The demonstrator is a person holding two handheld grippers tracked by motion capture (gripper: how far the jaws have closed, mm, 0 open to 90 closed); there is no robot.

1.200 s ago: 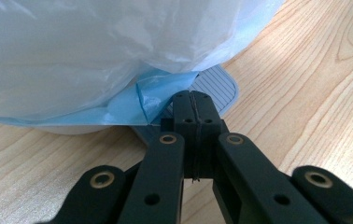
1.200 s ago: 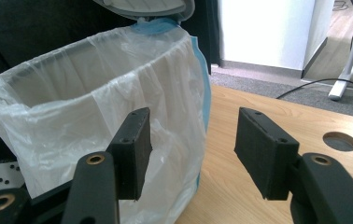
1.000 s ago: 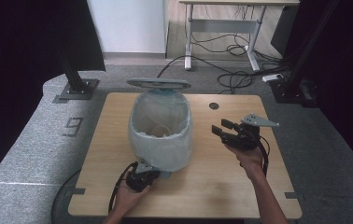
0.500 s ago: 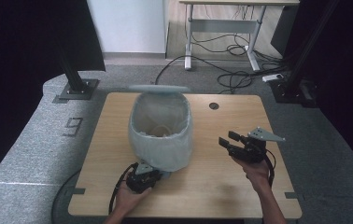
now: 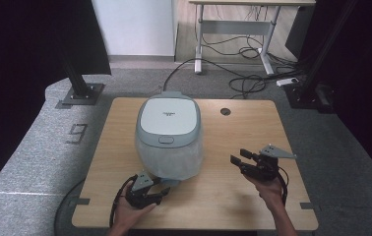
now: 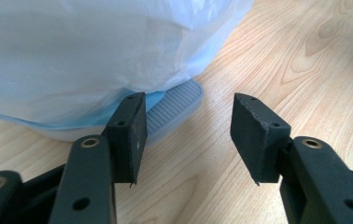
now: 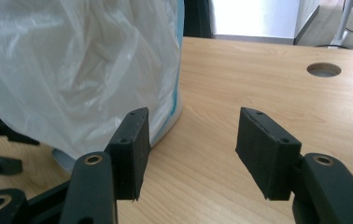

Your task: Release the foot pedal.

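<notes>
Rice cooker [image 5: 169, 136]: we see it at the middle of the tabletop [image 5: 233, 196], its grey lid [image 5: 168, 119] lying flat and shut on top.
Plastic wrap [image 7: 76, 70]: a thin, crinkled, see-through bag covers the cooker's body, so we cannot make out the body's front or any controls under it.
Cooker base [image 6: 174, 109]: in the left gripper view a ribbed grey edge pokes out from under the plastic; the rest is hidden.
Left gripper [image 5: 160, 191]: we hold it at the near edge of the tabletop, just in front of the cooker, jaws spread wide with nothing between them; one jaw tip sits close to the ribbed edge, and we cannot tell whether it touches.
Right gripper [image 5: 239, 158]: we hold it to the right of the cooker, apart from it, jaws wide and empty.
Cable hole [image 5: 225, 111]: a round hole in the tabletop behind the cooker's right side.
Cut off: our forearms leave the high view at its bottom edge.
</notes>
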